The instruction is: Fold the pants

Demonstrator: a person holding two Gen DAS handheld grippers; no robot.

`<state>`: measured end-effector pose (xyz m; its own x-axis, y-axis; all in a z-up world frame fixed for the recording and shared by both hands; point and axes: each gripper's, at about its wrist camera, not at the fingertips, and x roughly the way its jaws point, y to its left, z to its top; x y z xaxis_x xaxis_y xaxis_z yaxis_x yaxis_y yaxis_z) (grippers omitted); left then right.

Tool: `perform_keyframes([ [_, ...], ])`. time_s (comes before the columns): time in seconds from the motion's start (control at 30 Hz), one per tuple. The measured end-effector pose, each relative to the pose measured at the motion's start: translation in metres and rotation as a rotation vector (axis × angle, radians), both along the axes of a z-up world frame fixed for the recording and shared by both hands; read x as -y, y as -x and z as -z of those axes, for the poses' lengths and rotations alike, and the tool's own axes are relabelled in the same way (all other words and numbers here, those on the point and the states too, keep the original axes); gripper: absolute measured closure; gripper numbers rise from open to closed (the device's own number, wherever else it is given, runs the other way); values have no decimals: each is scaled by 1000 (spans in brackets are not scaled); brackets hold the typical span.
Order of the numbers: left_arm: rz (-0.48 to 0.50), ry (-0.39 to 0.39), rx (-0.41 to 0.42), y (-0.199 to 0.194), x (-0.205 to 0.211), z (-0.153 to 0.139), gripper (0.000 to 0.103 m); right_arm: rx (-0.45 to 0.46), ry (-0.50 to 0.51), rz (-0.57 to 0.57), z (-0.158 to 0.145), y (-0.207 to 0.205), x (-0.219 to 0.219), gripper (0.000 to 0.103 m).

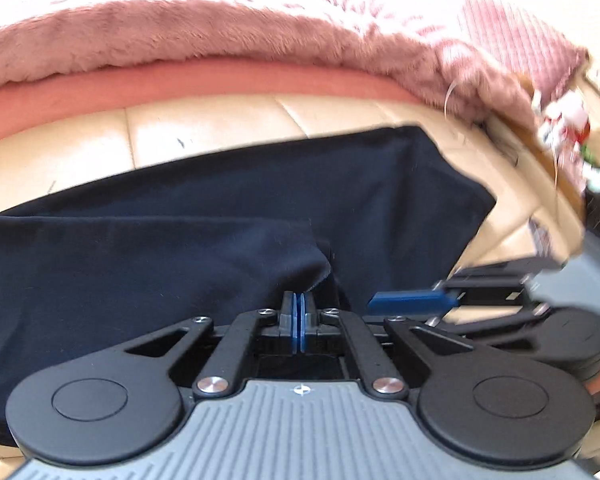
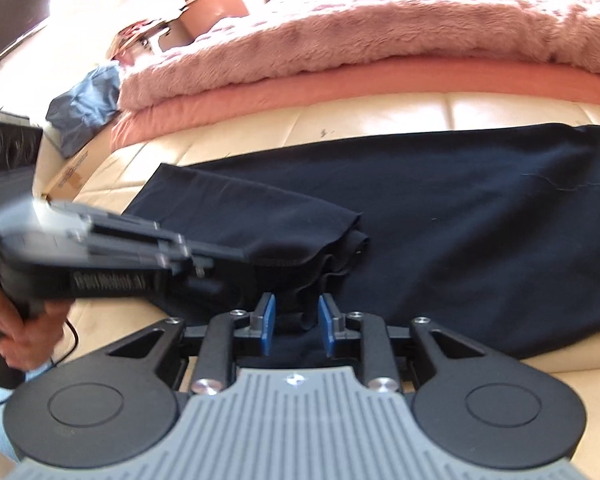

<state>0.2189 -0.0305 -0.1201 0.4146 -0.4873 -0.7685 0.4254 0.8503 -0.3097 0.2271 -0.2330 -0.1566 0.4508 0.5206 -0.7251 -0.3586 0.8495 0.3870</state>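
Observation:
Dark navy pants [image 1: 220, 208] lie spread on a cream padded surface [image 1: 204, 124], with one corner folded over on itself. My left gripper [image 1: 299, 320] is shut, its blue pads pressed together on the hanging tip of that folded corner. In the right wrist view the pants [image 2: 460, 220] stretch to the right, and a bunched fold lies between the pads of my right gripper [image 2: 297, 324], which pinch it. The left gripper [image 2: 216, 264] reaches in from the left, its tip under the fold. A blue finger [image 1: 408, 302] of the right gripper shows beside the left one.
A fluffy pink blanket [image 2: 340, 40] on a salmon sheet lies just beyond the pants. At the far left are a blue cloth bundle [image 2: 84, 104], a cardboard box [image 2: 72, 176] and cluttered items. A person's hand [image 2: 28, 328] holds the left gripper's handle.

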Motion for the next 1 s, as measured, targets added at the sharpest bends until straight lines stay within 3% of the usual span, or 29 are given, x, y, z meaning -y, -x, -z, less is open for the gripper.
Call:
perform_keyframes([
  [0.23, -28, 53, 37, -4, -9, -25, 103, -51, 2, -40, 15, -21, -13, 83],
  [0.37, -16, 78, 53, -5, -9, -37, 103, -90, -57, -21, 15, -21, -7, 103],
  [0.53, 59, 84, 34, -7, -3, -44, 103, -133, -128, -25, 1, -10, 4, 103],
  [0.63, 105, 56, -14, -7, 8, -35, 103, -210, -144, -4, 15, -8, 7, 103],
  [0.77, 145, 21, -78, -7, 26, -13, 103, -240, -138, 33, 26, -5, 6, 103],
  [1.0, 95, 76, -196, -11, 29, 24, 103, -222, -109, 23, 25, -4, 5, 103],
])
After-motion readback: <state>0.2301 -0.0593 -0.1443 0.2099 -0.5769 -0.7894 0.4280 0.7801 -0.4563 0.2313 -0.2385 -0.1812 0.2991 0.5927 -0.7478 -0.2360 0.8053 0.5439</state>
